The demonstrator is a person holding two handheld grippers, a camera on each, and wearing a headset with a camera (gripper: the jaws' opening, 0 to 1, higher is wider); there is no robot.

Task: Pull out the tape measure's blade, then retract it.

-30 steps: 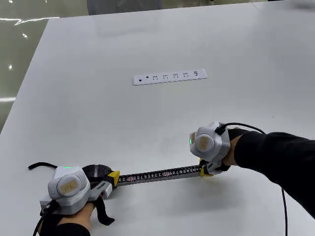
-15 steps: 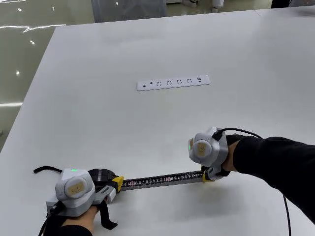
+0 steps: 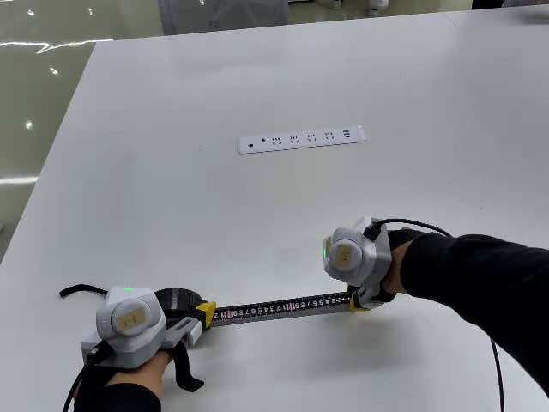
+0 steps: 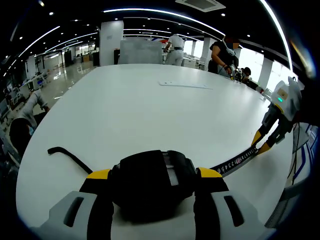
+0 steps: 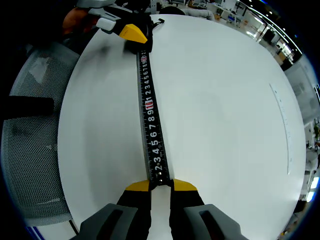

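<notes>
A black tape measure case (image 4: 152, 182) sits on the white table near its front left, held between the yellow-tipped jaws of my left gripper (image 3: 199, 316), which is shut on it. Its black blade (image 3: 279, 307) with white numbers lies flat on the table and runs right to my right gripper (image 3: 358, 301). In the right gripper view the blade (image 5: 151, 117) comes straight up from my right gripper (image 5: 160, 186), which is shut on the blade's end. The case (image 5: 140, 44) shows at the top of that view.
A white power strip (image 3: 301, 138) lies flat at mid-table beyond the grippers. The case's black wrist strap (image 3: 79, 290) trails to the left. A mesh chair (image 5: 30, 135) stands beside the near table edge. People stand past the far end of the table (image 4: 125, 100).
The pulled-out length of blade has shortened a little: my right gripper has moved slightly left toward the case. The left gripper and case stay where they were. The head camera has shifted.
</notes>
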